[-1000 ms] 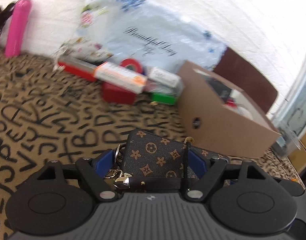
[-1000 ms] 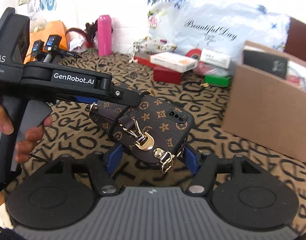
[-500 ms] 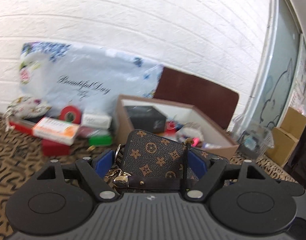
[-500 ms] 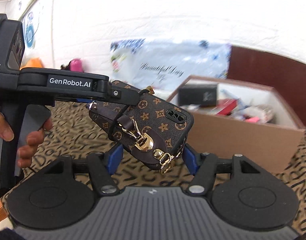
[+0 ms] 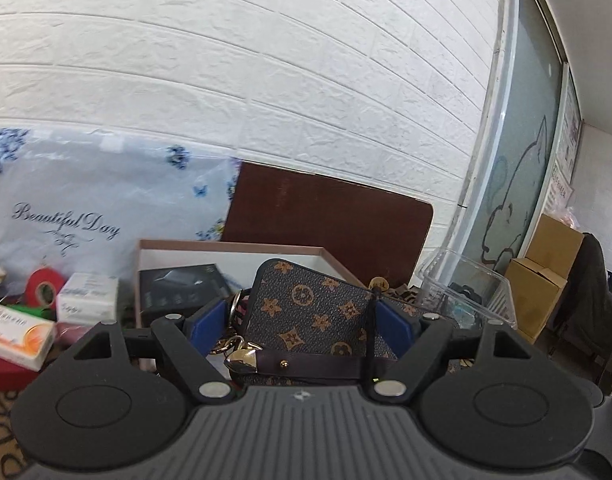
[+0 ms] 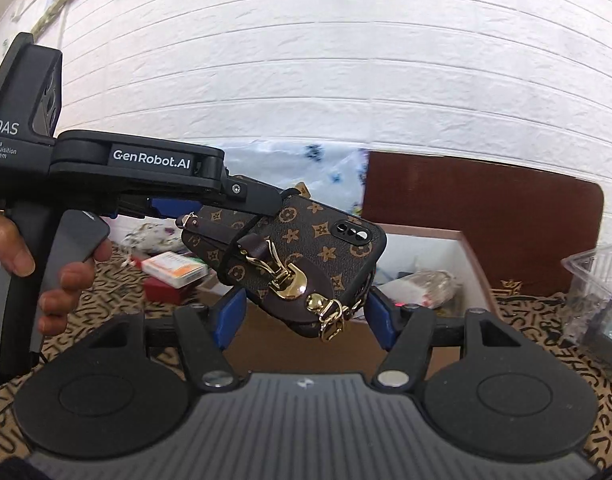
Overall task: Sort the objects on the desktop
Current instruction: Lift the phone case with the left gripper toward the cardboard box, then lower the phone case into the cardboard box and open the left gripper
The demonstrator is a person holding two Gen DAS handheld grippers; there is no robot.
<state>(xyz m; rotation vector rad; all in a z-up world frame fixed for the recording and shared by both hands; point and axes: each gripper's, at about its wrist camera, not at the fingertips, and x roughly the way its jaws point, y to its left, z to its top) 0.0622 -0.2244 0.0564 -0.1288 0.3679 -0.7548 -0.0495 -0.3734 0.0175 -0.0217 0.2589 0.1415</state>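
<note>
A brown monogram phone case (image 5: 317, 312) with gold clasps is held in the air between both grippers. My left gripper (image 5: 302, 320) is shut on one end of it. My right gripper (image 6: 302, 312) is shut on the other end, where the case (image 6: 306, 240) shows its camera cut-out and clasp. The left gripper's body (image 6: 146, 176) comes in from the left in the right wrist view. The case hangs just before the open cardboard box (image 5: 234, 252), which holds a black box (image 5: 178, 284) and other items.
A red tape roll (image 5: 42, 284), a white box (image 5: 88, 294), an orange-white box (image 5: 16, 332) and a red box (image 5: 6, 372) lie left of the cardboard box. A clear plastic container (image 5: 465, 296) stands at right. A brown board (image 5: 325, 220) leans on the wall.
Both grippers have lifted the phone case up from the patterned cloth and carried it toward the cardboard box. The views have tilted upward to the wall.
</note>
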